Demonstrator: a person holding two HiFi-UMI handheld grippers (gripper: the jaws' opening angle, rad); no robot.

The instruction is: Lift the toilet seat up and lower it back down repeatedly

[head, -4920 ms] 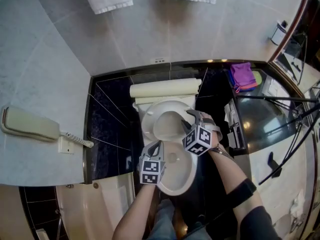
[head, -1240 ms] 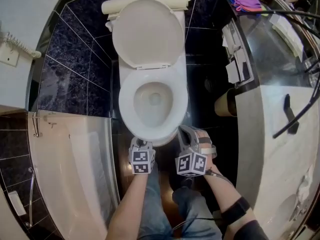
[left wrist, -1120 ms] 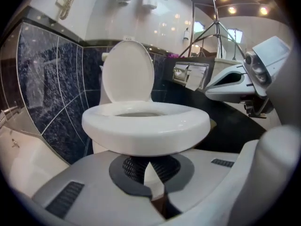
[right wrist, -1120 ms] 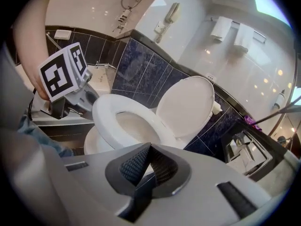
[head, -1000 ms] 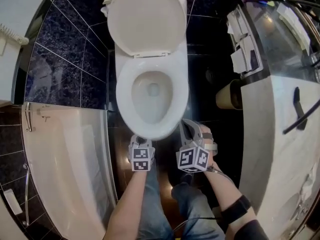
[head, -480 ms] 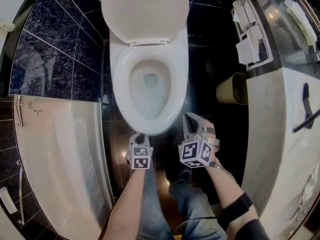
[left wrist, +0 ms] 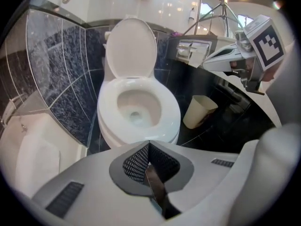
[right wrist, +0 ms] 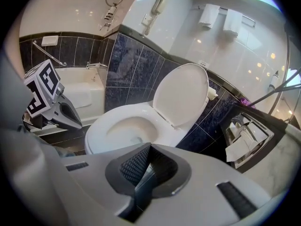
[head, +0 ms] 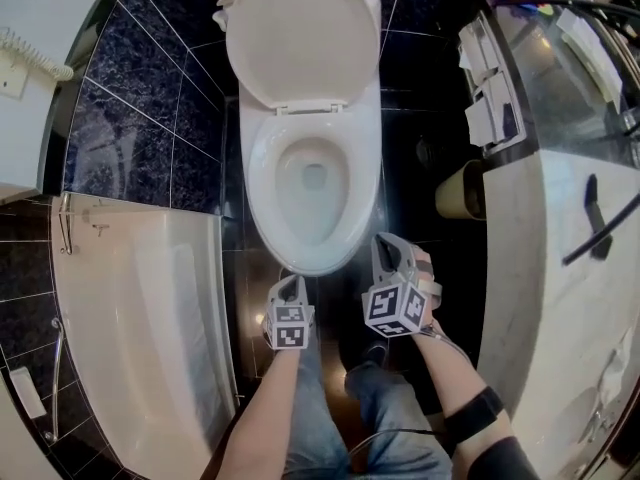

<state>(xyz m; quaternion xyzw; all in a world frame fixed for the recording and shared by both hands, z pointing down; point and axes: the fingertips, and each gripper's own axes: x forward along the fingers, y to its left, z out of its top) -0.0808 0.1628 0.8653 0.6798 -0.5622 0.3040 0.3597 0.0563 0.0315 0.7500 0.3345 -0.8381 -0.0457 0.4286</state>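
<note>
The white toilet (head: 313, 183) stands in the upper middle of the head view. Its seat ring (head: 270, 208) lies flat on the bowl, and the solid lid (head: 303, 38) leans up against the tank. My left gripper (head: 290, 284) hovers just before the bowl's front rim, shut and empty. My right gripper (head: 384, 242) sits beside the bowl's front right, also shut and empty. Neither touches the toilet. In the left gripper view the seat ring (left wrist: 169, 105) lies beyond the closed jaws (left wrist: 149, 146). The right gripper view shows the raised lid (right wrist: 183, 95) past its closed jaws (right wrist: 150, 147).
A cream bathtub (head: 140, 348) fills the left side. A beige waste bin (head: 460, 190) stands on the dark floor right of the toilet, under a marble counter (head: 560, 268) with paper holders (head: 490, 78). Dark tiled walls flank the tank. The person's jeans-clad legs are below the grippers.
About five seconds ago both grippers were over the bowl at the seat; now they hang in front of it. In the last half second the left gripper drew slightly back from the rim.
</note>
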